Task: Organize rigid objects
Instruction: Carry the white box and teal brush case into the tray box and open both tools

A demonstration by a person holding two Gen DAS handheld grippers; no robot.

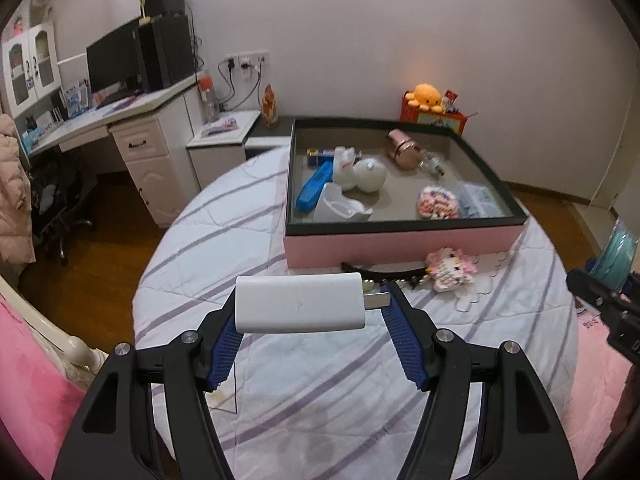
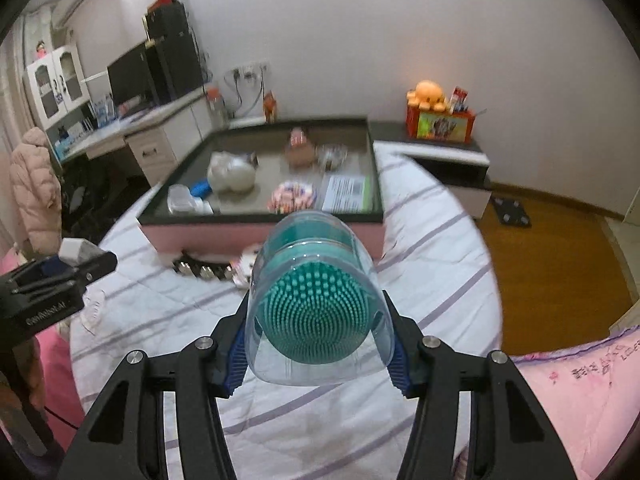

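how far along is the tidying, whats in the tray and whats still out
Done: several items already lie in the tray. In hand: left gripper holds the white charger; right gripper holds the teal brush. Left: the block figure and black hair clip on the bed.

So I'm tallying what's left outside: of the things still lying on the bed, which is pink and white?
The bead-built cat figure, against the pink tray front. The other item there is a black hair clip.
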